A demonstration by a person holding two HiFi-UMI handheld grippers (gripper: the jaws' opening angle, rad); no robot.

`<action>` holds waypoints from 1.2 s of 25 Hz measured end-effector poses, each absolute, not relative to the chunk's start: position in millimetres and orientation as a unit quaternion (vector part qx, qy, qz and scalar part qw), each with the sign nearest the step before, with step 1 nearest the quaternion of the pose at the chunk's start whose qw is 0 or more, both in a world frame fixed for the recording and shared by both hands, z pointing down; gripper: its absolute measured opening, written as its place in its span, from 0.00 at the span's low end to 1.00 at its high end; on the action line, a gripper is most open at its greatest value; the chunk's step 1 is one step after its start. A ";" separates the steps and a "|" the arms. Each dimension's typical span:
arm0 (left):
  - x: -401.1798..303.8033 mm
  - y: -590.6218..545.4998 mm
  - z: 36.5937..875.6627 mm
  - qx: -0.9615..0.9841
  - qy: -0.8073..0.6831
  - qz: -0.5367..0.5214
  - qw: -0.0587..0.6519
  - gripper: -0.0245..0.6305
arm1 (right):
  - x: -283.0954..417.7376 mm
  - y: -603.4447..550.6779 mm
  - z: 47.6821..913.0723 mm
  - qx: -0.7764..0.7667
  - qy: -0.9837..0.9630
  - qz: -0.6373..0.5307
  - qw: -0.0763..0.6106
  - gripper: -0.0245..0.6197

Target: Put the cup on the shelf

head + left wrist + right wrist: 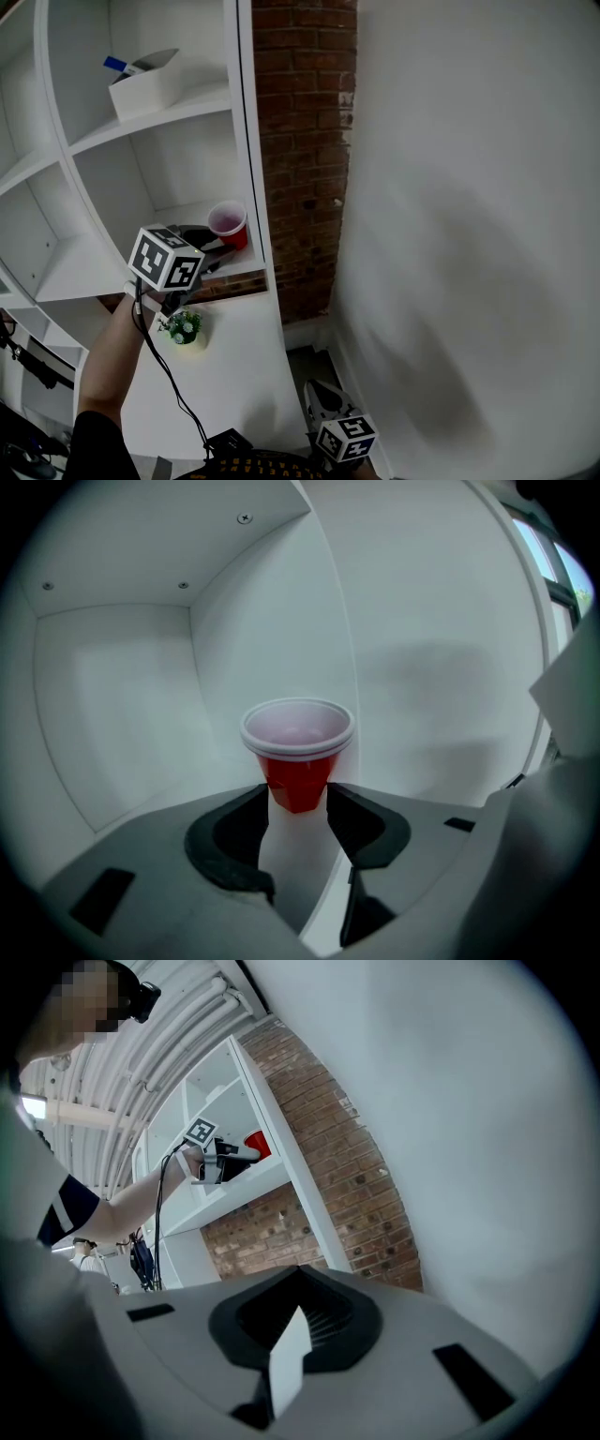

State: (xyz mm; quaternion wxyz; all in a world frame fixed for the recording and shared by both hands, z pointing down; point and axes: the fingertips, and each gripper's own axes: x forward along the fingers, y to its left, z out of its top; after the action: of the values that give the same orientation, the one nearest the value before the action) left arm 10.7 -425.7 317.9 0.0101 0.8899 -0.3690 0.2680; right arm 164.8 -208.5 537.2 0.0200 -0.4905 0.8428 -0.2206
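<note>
2 claws: left claw (298,801) grips red cup (297,747) on shelf (131,714), right claw (300,1277) closed

Red cup (297,761), white shelf (84,265), brown brickwork (300,141)

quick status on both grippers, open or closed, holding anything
left gripper: closed on the red cup, gripping it near its base.
right gripper: closed, holding nothing.
</note>
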 end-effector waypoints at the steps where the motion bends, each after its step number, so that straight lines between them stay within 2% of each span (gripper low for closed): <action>1: 11.5 -425.1 319.7 0.888 -0.368 0.276 0.005 0.34 | 164.6 -207.4 537.9 -0.491 0.842 -0.222 0.021 0.05; 19: -10.5 -413.8 313.0 0.880 -0.378 0.288 -0.026 0.34 | 169.3 -196.5 548.9 -0.501 0.829 -0.248 0.028 0.05; 21: -15.8 -405.7 298.9 0.877 -0.392 0.271 -0.064 0.34 | 166.6 -196.3 548.6 -0.499 0.830 -0.248 0.027 0.05; 27: -5.2 -318.3 246.6 0.864 -0.396 0.157 -0.267 0.34 | 163.9 -198.1 549.2 -0.498 0.831 -0.247 0.020 0.05; 30: 0.8 -279.8 265.0 0.865 -0.390 0.129 -0.289 0.34 | 163.6 -199.8 547.7 -0.500 0.831 -0.244 0.019 0.05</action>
State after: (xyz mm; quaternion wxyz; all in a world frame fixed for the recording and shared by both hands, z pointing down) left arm 0.8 -279.8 265.0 -0.2886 0.8650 -0.3896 0.1293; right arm 163.6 -199.8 547.7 0.0188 -0.4996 0.8309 -0.2442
